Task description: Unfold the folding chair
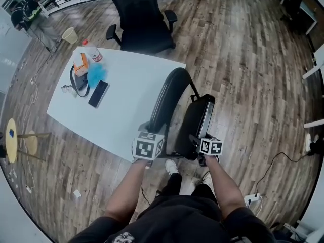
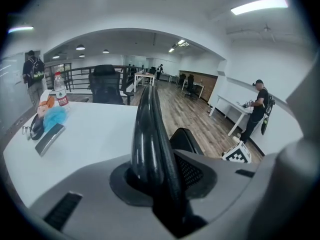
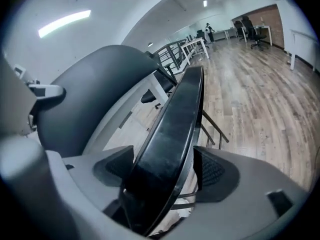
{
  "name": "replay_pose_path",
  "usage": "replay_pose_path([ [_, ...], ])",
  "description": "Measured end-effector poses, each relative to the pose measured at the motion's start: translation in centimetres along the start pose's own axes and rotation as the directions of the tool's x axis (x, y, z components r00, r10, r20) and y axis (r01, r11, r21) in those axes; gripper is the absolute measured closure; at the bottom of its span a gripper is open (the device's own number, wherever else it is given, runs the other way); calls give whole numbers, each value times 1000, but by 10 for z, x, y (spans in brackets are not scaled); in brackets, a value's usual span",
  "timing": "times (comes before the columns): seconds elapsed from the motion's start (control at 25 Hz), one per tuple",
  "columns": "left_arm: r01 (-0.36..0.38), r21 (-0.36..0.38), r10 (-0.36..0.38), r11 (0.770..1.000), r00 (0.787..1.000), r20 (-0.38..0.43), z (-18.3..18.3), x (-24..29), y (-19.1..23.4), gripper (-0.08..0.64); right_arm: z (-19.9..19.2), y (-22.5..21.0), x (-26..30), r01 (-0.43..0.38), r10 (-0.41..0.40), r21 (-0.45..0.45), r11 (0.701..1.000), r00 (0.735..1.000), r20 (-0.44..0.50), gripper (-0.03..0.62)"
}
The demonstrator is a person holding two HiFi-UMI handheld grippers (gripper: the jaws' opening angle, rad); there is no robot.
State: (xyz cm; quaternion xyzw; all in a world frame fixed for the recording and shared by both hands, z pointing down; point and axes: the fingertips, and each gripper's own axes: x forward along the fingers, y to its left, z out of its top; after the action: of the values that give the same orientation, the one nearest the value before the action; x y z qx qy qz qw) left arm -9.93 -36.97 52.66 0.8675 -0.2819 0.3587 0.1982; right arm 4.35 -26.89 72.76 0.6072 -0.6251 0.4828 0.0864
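Note:
The black folding chair stands partly folded beside the white table (image 1: 132, 110). Its curved backrest (image 1: 169, 92) rises on the left and its flat seat panel (image 1: 201, 119) stands on edge on the right. My left gripper (image 1: 148, 147) is shut on the backrest's rim (image 2: 150, 134), which fills the gap at my left gripper (image 2: 160, 176). My right gripper (image 1: 209, 147) straddles the seat panel (image 3: 175, 134). In the right gripper view my right gripper (image 3: 165, 171) stands wide, with floor showing between the panel and the right pad (image 3: 212, 171). The chair's legs are mostly hidden.
On the table lie a phone (image 1: 98, 93), a bottle (image 1: 92, 52) and a blue item (image 1: 96, 72). A black office chair (image 1: 142, 19) stands behind the table and a wooden stool (image 1: 14, 139) at the left. A cable (image 1: 276, 161) crosses the floor at the right. A person (image 2: 257, 109) stands at a far desk.

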Motion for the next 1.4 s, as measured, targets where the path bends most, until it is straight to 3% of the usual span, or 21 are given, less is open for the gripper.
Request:
replay_pose_path([
  [0.12,-13,19,13,1000,1000,-24,-6,9,-5,426,-3,-15,-4,-104,102,89,991,994,26,236],
  [0.68,-6,-17,4,1000,994,-111,-35,54,-43,410,-49,-161,-42,-128,136,209,969,990,-25,222],
  [1.12,-1,-39,-4,999,991,-134,-62,102,-94,410,-116,-306,-51,-43,87,326,944,989,-120,222],
  [1.4,12,-98,-26,995,989,-147,-85,137,-115,410,-153,-380,-46,-116,173,396,911,979,-111,222],
])
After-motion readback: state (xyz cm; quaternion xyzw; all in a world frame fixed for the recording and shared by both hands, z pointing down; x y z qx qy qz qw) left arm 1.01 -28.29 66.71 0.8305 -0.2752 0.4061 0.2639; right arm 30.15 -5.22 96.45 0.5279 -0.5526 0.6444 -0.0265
